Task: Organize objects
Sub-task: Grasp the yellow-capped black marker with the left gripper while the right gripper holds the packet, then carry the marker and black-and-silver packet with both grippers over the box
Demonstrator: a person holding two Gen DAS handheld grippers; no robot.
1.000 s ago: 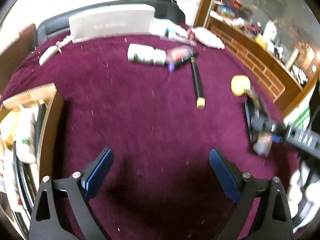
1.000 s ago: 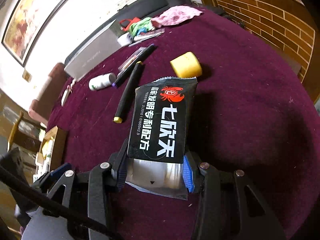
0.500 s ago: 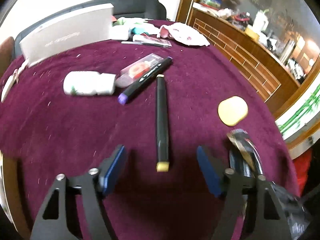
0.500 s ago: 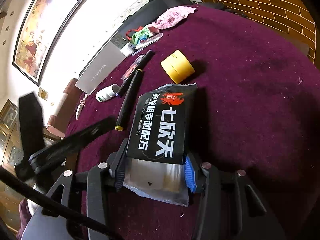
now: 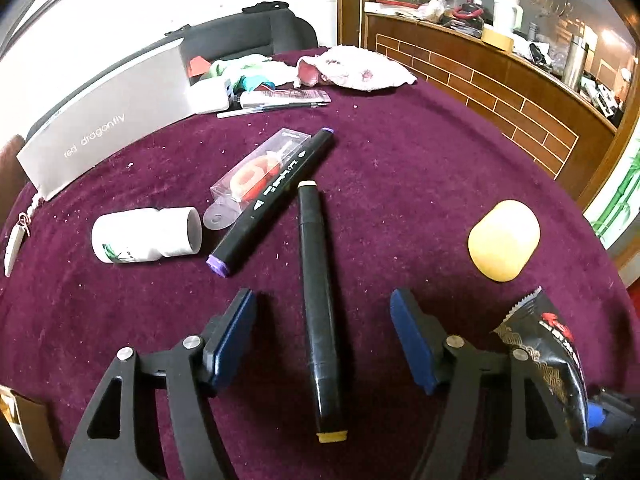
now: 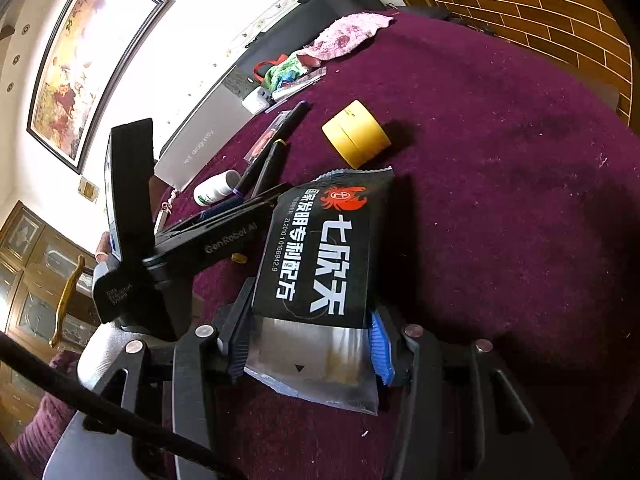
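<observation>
The left tongs are closing around the black marker, which lies on the desk between the pads, untouched. Closing off-centre could roll it aside toward the purple-tipped marker. The right tongs pinch the black packet. A second ago the left tongs stood spread over bare cloth, the marker well ahead.
</observation>
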